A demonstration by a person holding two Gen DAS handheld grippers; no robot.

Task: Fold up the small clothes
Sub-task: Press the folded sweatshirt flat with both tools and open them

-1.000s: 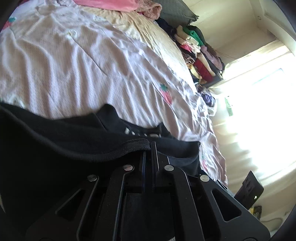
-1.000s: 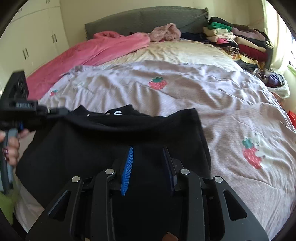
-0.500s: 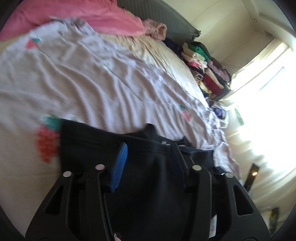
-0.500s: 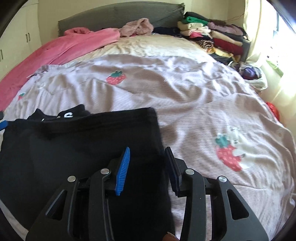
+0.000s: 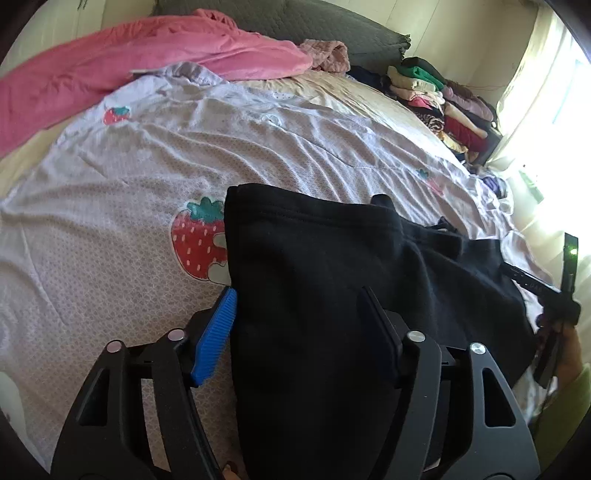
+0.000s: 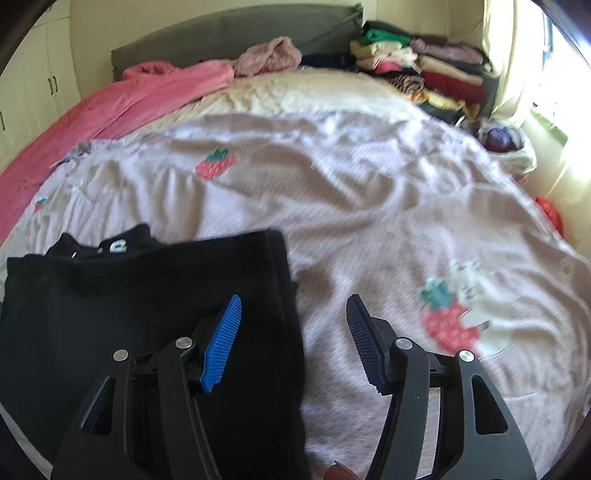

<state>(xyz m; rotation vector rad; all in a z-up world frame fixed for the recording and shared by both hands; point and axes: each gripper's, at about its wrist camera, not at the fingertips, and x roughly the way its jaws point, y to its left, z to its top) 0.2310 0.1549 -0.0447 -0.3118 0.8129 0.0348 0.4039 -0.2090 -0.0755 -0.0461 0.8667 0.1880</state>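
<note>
One black garment (image 5: 332,295) is shown lying on the strawberry-print bedspread (image 5: 129,206), occupying the lower centre of the left wrist view and the lower left of the right wrist view. A doubled layer with a stitched hem is seen along its upper edge, and a smaller dark part bearing white lettering (image 6: 118,245) is seen projecting beyond that edge; from this a first fold is judged to have been laid, though the garment's type and the exact number of layers cannot be told in the dark cloth. The left gripper (image 5: 299,314) is shown released and widening, its blue pad (image 5: 218,332) at the garment's left border and the black cloth spanning the gap between the jaws without being pinched. The right gripper (image 6: 293,332) is likewise shown released and widening, with the garment's right border and bare bedspread lying between its jaws and nothing grasped. The right gripper's body is also visible at the right margin of the left wrist view, held by a hand (image 5: 565,354). A stack of folded clothes (image 6: 424,70) is seen in the upper right of the right wrist view, beside the headboard (image 6: 229,33), and a pink blanket (image 5: 129,62) at the upper left of the left wrist view. Remaining work is judged to be a further fold, smoothing, and transfer to the stack
</note>
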